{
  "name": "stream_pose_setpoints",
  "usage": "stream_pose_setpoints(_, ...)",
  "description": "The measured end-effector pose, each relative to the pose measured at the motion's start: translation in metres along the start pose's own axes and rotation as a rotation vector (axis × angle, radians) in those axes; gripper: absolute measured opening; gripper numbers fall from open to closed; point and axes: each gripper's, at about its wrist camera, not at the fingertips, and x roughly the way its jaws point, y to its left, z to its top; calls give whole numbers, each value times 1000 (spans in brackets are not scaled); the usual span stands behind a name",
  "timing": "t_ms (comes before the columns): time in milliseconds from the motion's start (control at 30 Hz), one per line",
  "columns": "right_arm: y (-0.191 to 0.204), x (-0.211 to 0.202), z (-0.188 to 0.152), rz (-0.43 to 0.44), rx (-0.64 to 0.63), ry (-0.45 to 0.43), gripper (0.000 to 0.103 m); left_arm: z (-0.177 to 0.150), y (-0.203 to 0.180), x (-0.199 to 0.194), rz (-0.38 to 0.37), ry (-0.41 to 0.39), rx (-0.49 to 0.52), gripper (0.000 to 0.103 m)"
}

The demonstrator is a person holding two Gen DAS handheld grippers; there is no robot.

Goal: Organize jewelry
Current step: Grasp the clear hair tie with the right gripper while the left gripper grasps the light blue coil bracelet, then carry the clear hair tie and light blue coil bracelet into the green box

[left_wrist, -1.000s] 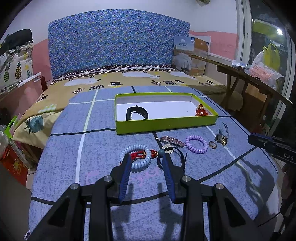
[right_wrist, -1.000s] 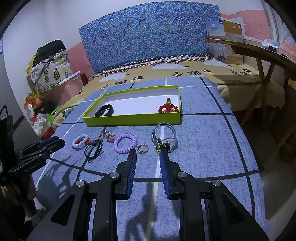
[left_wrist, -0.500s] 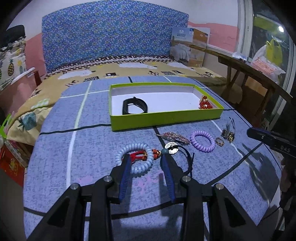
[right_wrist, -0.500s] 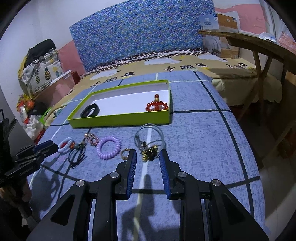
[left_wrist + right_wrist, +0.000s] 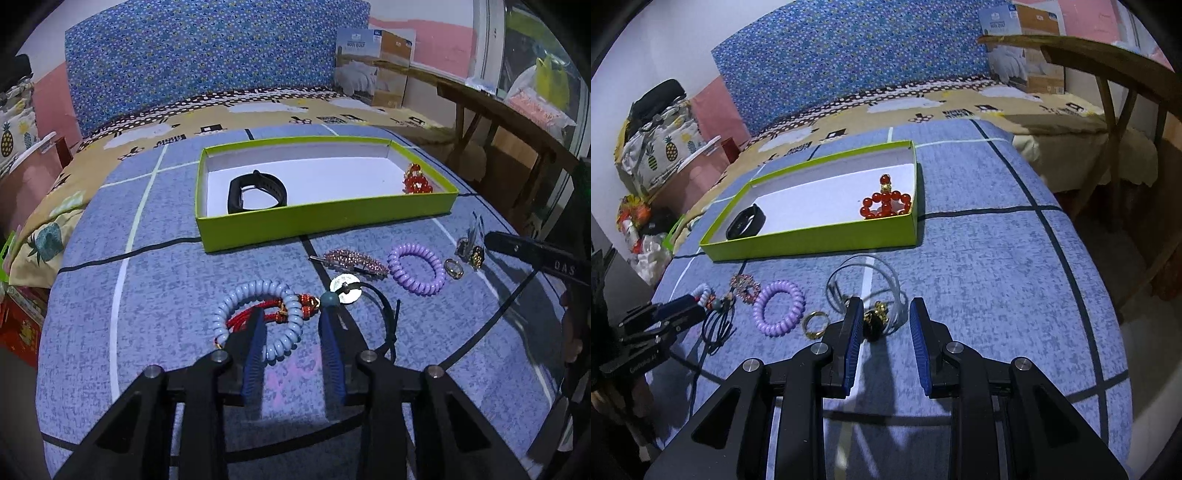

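My left gripper [image 5: 293, 317] hangs low over the blue bedspread [image 5: 166, 295], jaws closing, pads not yet pressing anything. The pale blue coil bracelet [image 5: 258, 317], with a red beaded string [image 5: 275, 309] threaded through its ring, sits between the fingers; its near side runs in front of the left pad. The right pad tip is just beside a teal bead [image 5: 330, 300] on a black cord [image 5: 384, 314], next to a round silver disc [image 5: 345, 289].

My right gripper [image 5: 882, 315] is spread, with nothing pinched. A dark bead with gold bits [image 5: 875, 320] lies between the fingers, joined to a clear hoop band [image 5: 866, 284] beyond the tips. I can't tell whether the left pad touches the bead; it's dark there.

The other loose pieces lie in a row toward the near edge of the bedspread, in front of the box: a pink sparkly hair clip [image 5: 354, 260], a purple coil bracelet [image 5: 779, 308], a gold ring [image 5: 815, 323].

The green box [image 5: 325, 218] sits near the middle of the bedspread, white inside. A black wristband [image 5: 256, 194] is at its left end, a red bead bracelet [image 5: 886, 205] in its near right corner.

The blue patterned headboard [image 5: 207, 62] stands at the far end of the bed.
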Motion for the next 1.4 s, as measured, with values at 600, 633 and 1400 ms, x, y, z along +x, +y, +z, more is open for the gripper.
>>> stream_pose_setpoints(600, -8, 3, 9, 51, 21, -8, 3, 0, -1, -7, 6, -3, 14, 10)
stream_pose_setpoints(633, -7, 2, 9, 50, 16, -12, 3, 0, -1, -8, 6, -5, 14, 10)
stream_pose_setpoints(1400, 8, -45, 20, 73, -9, -138, 2, 7, -5, -48, -24, -109, 7, 10)
